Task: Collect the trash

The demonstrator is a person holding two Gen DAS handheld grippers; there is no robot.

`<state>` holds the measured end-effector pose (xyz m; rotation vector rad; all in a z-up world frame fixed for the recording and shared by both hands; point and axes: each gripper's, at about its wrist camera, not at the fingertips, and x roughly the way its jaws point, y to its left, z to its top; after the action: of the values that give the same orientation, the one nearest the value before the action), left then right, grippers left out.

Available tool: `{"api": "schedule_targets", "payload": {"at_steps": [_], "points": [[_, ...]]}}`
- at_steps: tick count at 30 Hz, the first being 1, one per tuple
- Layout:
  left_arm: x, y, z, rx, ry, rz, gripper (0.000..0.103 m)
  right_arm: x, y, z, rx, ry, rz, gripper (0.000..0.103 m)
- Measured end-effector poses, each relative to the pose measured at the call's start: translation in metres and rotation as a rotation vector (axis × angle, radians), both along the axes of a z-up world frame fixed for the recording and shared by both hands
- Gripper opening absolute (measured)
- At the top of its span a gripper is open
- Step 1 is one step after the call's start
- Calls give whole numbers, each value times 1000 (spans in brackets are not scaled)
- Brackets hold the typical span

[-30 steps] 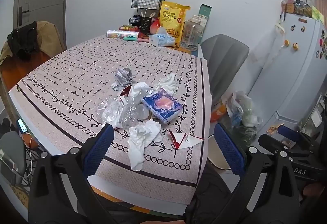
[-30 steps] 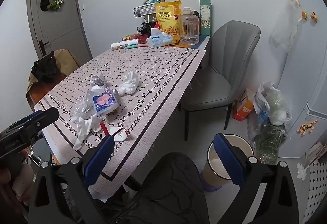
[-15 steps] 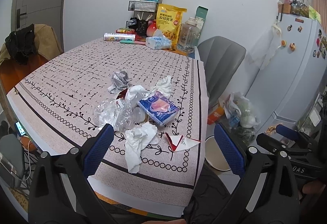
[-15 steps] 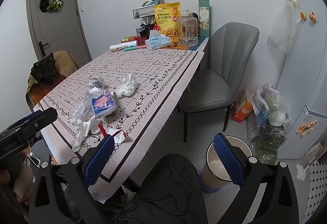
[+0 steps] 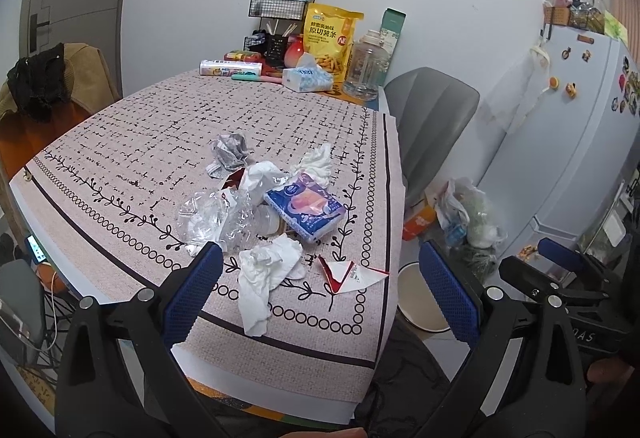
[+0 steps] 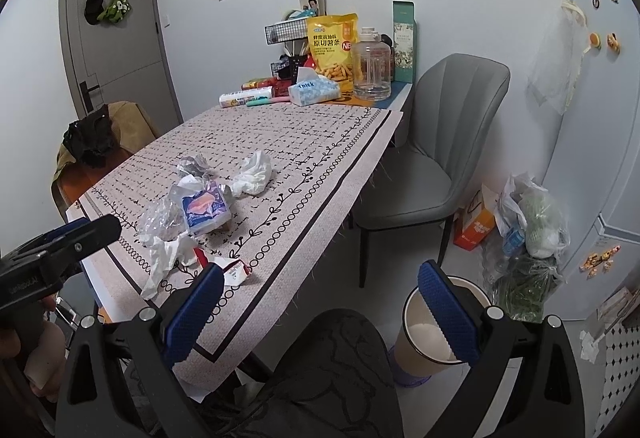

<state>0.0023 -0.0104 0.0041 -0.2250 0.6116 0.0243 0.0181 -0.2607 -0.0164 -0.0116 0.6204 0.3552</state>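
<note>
My left gripper (image 5: 320, 290) spread wide above crumpled tissue (image 5: 266, 272), right gripper (image 6: 320, 308) spread too, "Thick" tissue box (image 6: 314, 91) far ahead, bin (image 6: 430, 334) below.

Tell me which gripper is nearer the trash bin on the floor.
Right. The right gripper hangs off the table's corner with the trash bin just under its right finger. The left gripper faces the table's trash pile, bin off to its right.

waste bin (image 5: 416, 302) half hidden by table (image 5: 120, 142), fridge (image 5: 580, 142) cropped
</note>
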Motion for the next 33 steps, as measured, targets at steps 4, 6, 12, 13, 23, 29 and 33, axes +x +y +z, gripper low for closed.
{"api": "schedule_targets", "payload": {"at_steps": [4,6,12,13,23,29,33], "points": [[0,-1,-1,-4,-5,-2,97,0,0,0,3,4,-5,95],[0,1,-1,-17,-3,5,97,0,0,1,5,1,-11,95],[-1,10,-4,-52,5,22,97,1,-2,-2,15,9,-17,95],[0,10,-4,-56,7,25,97,2,-2,-2,18,10,-18,95],[-2,10,-3,-59,0,21,97,-1,-1,0,3,-14,-23,95],[-2,8,-3,-54,-1,18,97,0,-4,0,9,-12,-29,95],[-2,7,-3,-53,-1,18,97,-1,-4,0,10,-15,-31,95]]}}
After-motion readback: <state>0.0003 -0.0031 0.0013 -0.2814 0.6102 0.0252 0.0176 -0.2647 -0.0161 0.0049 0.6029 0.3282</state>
